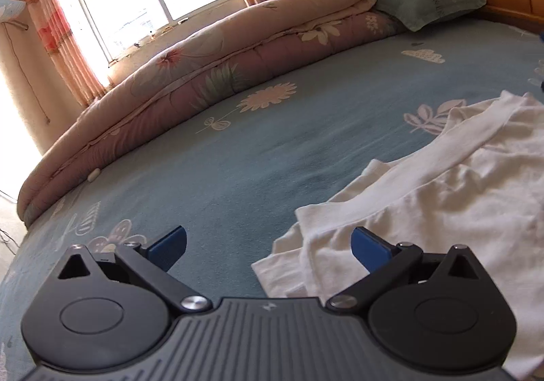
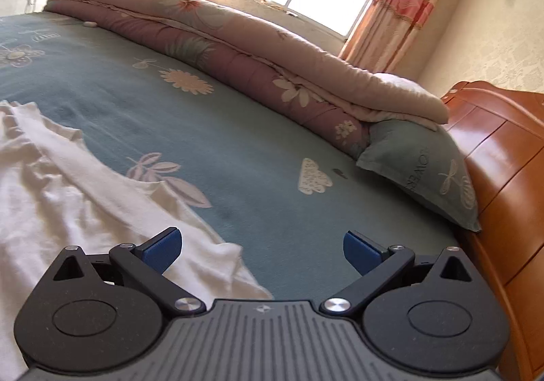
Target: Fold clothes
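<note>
The white garment [image 1: 442, 184] runs off the frame's right edge; pillow [image 2: 425, 170] lettering unreadable

Bed [image 1: 272, 160] covered by blue-green sheet printed with pale flowers, leaves and cloud shapes. White cotton garment [image 1: 442, 197] lies rumpled and partly spread on the sheet, near side. Long rolled quilt, mauve and beige with floral print [image 1: 190, 75], lies along the far edge by the window. Grey-green pillow with lettering [image 2: 428, 173] rests on the sheet at the quilt's end, against orange-brown wooden headboard [image 2: 503, 156].
</note>
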